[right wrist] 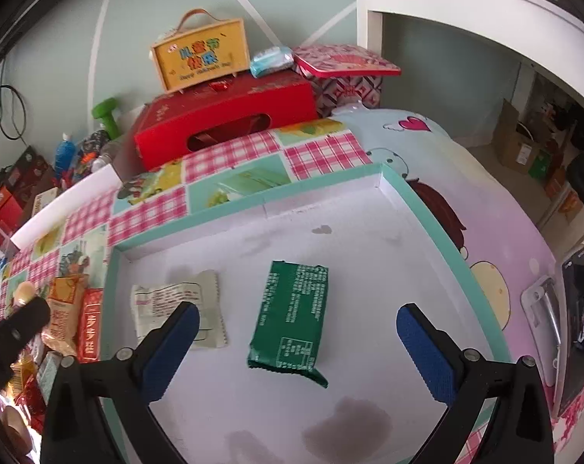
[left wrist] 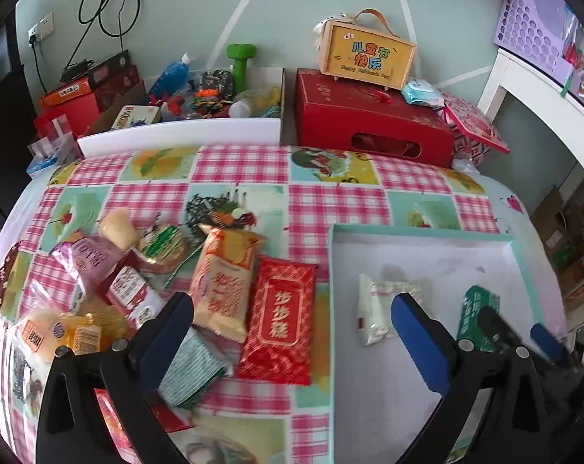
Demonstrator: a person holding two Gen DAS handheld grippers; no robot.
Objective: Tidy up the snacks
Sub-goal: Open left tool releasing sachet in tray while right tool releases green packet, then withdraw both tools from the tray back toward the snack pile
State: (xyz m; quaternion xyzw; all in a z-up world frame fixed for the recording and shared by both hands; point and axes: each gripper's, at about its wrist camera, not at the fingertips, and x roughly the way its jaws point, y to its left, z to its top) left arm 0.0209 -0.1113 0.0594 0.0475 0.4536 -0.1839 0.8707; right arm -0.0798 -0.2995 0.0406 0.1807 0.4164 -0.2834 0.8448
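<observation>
A shallow teal-rimmed white tray (left wrist: 521,255) (right wrist: 400,189) lies on the checked cloth. In it lie a green snack packet (right wrist: 293,319) (left wrist: 477,319) and a white snack packet (right wrist: 176,311) (left wrist: 373,309). A pile of snacks lies left of the tray: a red packet (left wrist: 280,319), an orange packet (left wrist: 224,274), a green-striped packet (left wrist: 189,371), several others. My left gripper (left wrist: 292,332) is open and empty, hovering over the red packet and the tray's left edge. My right gripper (right wrist: 297,338) is open and empty above the green packet; it also shows in the left wrist view (left wrist: 520,332).
A red gift box (left wrist: 373,116) with a yellow case (left wrist: 367,52) on it stands behind the table. A white bin of clutter (left wrist: 183,131) is back left. A white shelf (right wrist: 485,4) stands at right. A phone (right wrist: 574,324) lies right of the tray.
</observation>
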